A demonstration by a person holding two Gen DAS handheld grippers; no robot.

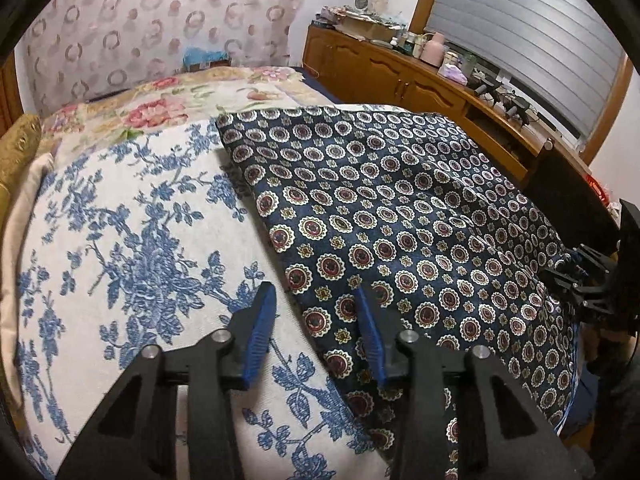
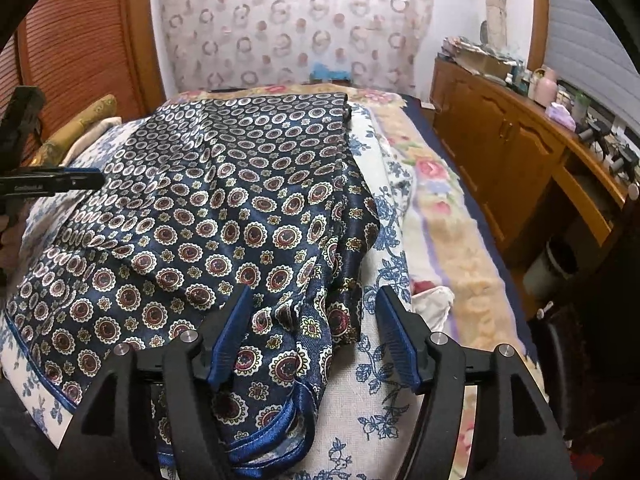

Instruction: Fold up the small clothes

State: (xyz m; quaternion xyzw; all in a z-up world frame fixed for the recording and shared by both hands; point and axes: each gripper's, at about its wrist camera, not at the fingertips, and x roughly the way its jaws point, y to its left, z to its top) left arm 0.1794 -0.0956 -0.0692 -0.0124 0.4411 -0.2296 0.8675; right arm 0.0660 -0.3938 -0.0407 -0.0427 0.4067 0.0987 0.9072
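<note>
Left wrist view: the left tool [image 1: 316, 300] hangs released, blue-padded fingers [image 1: 262, 328] spread wide and gripping nothing. One finger is over the blue floral cover [image 1: 132, 248], the other over the near left edge of the navy patterned garment [image 1: 400, 208]. The garment lies spread on the bed, over its right half and reaching to the right edge, dark satin with rows of round medallions. The right tool [image 1: 576, 280] shows at the far right of the frame, by the garment's right edge; from here I cannot tell how its jaws stand. A pink floral blanket [image 1: 160, 108] lies beyond toward the head of the bed. A wooden cabinet [image 1: 400, 76] runs along the right wall, its worktop cluttered with a pink jar [image 1: 434, 50] and small items. No writing readable here.

Right wrist view: the right tool [image 2: 316, 300] is released too, fingers wide apart, straddling the garment's near right corner with its blue piped hem [image 2: 264, 432]; nothing pinched. The garment [image 2: 240, 200] is rumpled with folds. The left tool [image 2: 80, 179] pokes in from the left frame edge above the garment's left side; small white lettering on it, too blurred to read. Louvred wooden door [image 2: 76, 48] behind, left.
</note>
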